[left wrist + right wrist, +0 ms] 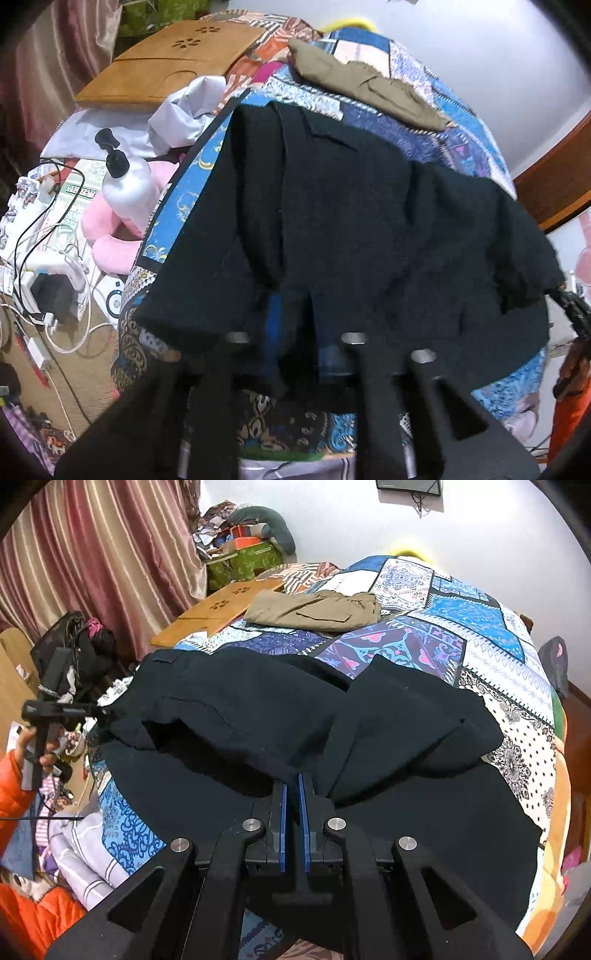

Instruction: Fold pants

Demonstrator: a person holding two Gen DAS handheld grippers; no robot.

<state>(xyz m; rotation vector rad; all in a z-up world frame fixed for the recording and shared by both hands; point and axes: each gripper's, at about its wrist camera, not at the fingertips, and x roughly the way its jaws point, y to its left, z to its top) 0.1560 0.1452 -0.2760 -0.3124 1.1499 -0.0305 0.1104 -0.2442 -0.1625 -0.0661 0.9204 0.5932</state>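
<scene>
Black pants [280, 716] draped over quilt [480, 635]; right gripper [293, 779] pinches fold, left gripper [107, 712] apparently clamps far edge, both level.

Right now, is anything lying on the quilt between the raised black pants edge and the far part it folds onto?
Nothing visible does. Both claws, right claw and left claw, grip the black pants. The khaki pants lie farther back on the quilt, apart.
</scene>
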